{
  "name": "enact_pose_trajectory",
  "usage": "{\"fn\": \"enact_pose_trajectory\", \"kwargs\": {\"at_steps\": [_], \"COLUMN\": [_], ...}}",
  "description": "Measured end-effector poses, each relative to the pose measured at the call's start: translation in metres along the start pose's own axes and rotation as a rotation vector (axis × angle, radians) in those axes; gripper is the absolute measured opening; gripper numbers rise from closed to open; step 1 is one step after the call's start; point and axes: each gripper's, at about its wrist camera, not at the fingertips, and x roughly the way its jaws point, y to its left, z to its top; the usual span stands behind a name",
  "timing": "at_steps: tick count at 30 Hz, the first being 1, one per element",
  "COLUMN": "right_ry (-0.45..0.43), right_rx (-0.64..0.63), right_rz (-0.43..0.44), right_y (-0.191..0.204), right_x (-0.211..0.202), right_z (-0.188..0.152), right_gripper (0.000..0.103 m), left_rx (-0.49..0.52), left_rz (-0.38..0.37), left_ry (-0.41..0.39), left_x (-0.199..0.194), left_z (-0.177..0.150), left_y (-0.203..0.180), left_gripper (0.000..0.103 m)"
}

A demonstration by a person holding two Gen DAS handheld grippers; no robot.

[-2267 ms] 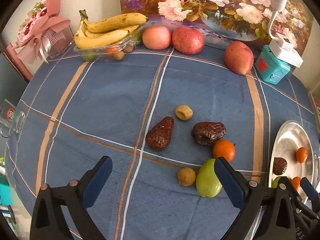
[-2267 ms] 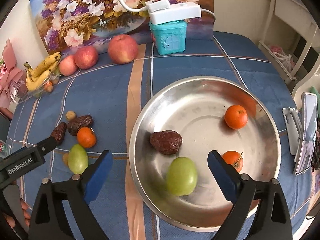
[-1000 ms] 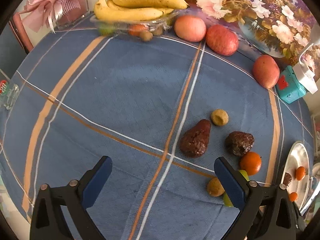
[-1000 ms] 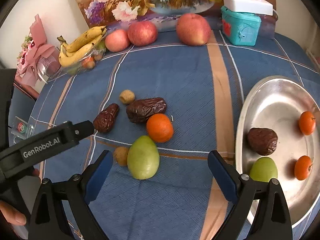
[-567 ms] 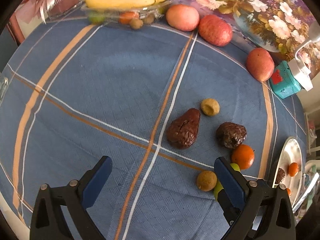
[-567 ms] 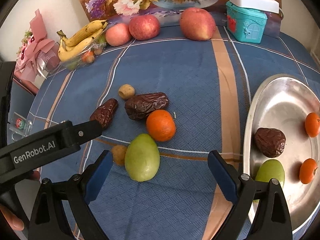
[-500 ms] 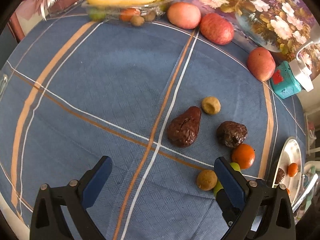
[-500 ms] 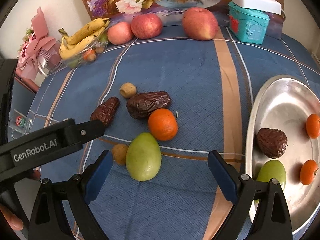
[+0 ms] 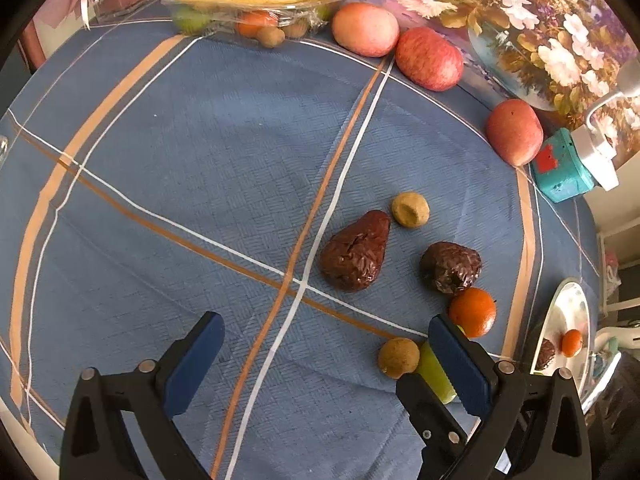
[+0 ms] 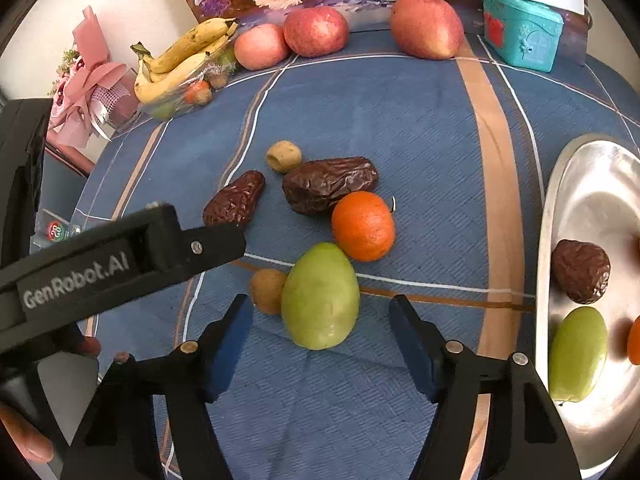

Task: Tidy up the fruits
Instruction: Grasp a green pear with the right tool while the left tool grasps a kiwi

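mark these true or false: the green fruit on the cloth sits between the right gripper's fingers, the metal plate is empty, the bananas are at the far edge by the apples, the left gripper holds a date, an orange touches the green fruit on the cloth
1. The green fruit on the cloth lies between the right gripper fingers: true; they have just been closing, not yet pressing it.
2. The metal plate is empty: false; it holds a date, another green fruit and oranges.
3. The bananas lie at the far edge beside the apples: true.
4. The left gripper holds a date: false; it is open, holding nothing.
5. An orange touches the green fruit on the cloth: true.
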Motion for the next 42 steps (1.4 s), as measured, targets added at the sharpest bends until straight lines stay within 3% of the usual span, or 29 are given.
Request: {"fn": "enact_pose_trajectory", "kwargs": {"at_steps": [2, 14, 28, 32, 39, 42], "right_ry": [0.005, 0.011, 0.007, 0.003, 0.009, 0.011], "right_rx": [0.004, 0.021, 0.087, 0.107, 0.117, 0.118], "right_rz": [0.014, 0.037, -0.027, -0.052, -0.046, -0.047], "right_y": [0.000, -0.007, -0.034, -0.043, -0.049, -0.048], "right_x": [0.001, -0.001, -0.016, -0.021, -0.021, -0.020], "right_z": [0.000, 0.001, 0.001, 0.001, 0.001, 0.000], "right_gripper": [0.060, 0.041, 0.041, 0.041, 0.041, 0.041], "left_rx": [0.001, -0.041, 0.039, 0.068, 0.080, 0.082], "left_rz": [0.001, -0.049, -0.024, -0.031, -0.029, -0.021], "left_ry": [0.000, 0.024, 0.064, 0.068, 0.076, 0.075], "left_x": [0.000, 0.004, 0.017, 0.018, 0.023, 0.024], "left_z": [0.000, -0.002, -0.009, -0.012, -0.016, -0.018], "left_y": [0.000, 0.001, -0.026, -0.039, -0.055, -0.059], "left_gripper": [0.103, 0.103, 0.101, 0.089, 0.087, 0.078]}}
